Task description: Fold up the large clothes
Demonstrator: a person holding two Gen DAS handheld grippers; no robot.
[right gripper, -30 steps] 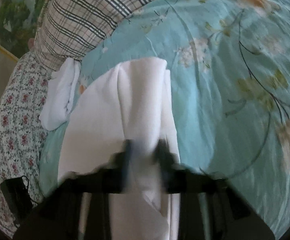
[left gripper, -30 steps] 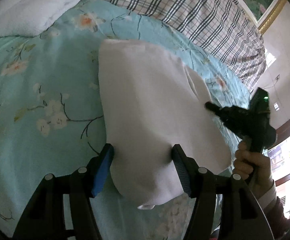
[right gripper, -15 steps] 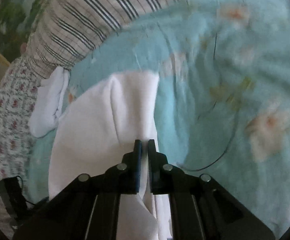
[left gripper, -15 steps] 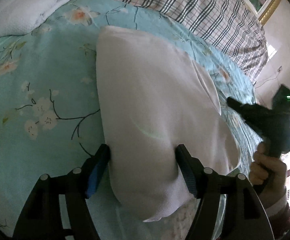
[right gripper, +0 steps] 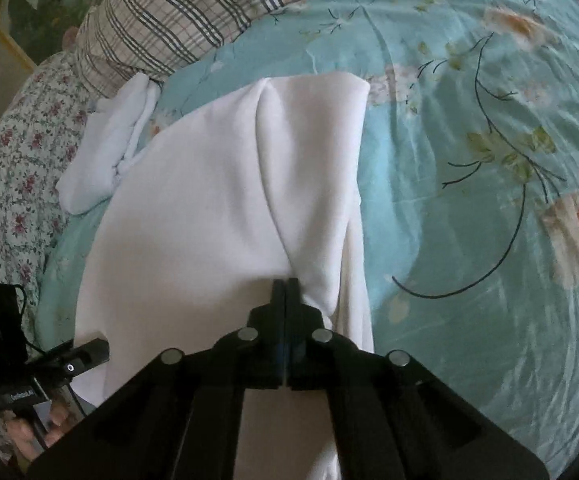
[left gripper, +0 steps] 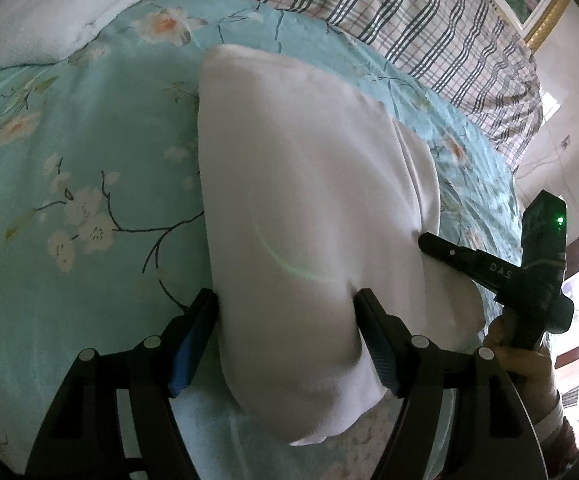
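Note:
A large white garment lies partly folded on the teal flowered bedsheet. My left gripper straddles its near end. The jaws are opening, the cloth fills the gap between them, and the pads only brush its edges. My right gripper is shut on a pinched fold of the garment, and the creases run together at its tips. In the left wrist view the right gripper bites the garment's right side, held by a hand. The left gripper shows at the lower left of the right wrist view.
A folded white cloth lies at the far side of the bed. A plaid blanket runs along the head end. A small-flowered quilt borders the sheet on the left. A wall and a window are at the right.
The left jaws have spread wider around the garment. The right gripper's jaws have closed on a fold of the cloth, and it has come back against the garment's right side.

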